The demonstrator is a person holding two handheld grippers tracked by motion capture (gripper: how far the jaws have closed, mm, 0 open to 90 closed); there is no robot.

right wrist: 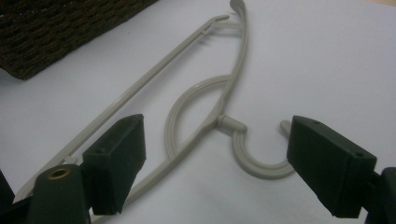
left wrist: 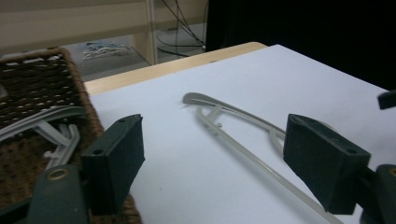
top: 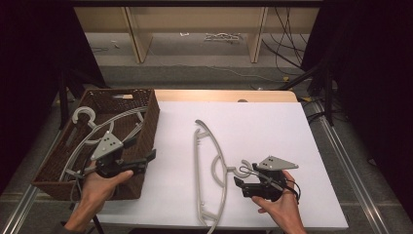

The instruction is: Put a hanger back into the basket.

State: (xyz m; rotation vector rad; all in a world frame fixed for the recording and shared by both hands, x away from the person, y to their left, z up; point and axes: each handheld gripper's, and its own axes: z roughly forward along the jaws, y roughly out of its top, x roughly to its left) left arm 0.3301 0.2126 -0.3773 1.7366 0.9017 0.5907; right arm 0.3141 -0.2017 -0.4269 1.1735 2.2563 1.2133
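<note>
My right hand-held gripper is wide open and empty around the hanger hook near the worktop's front edge, so closing crooked could push it away.

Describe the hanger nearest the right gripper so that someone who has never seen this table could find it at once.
Start at the white table top, right of the brown wicker basket. A pale grey plastic hanger lies flat there, alone, its hook pointing toward the open right gripper. The other grey hangers lie piled inside the basket; this is the one out on the bare white surface.
</note>
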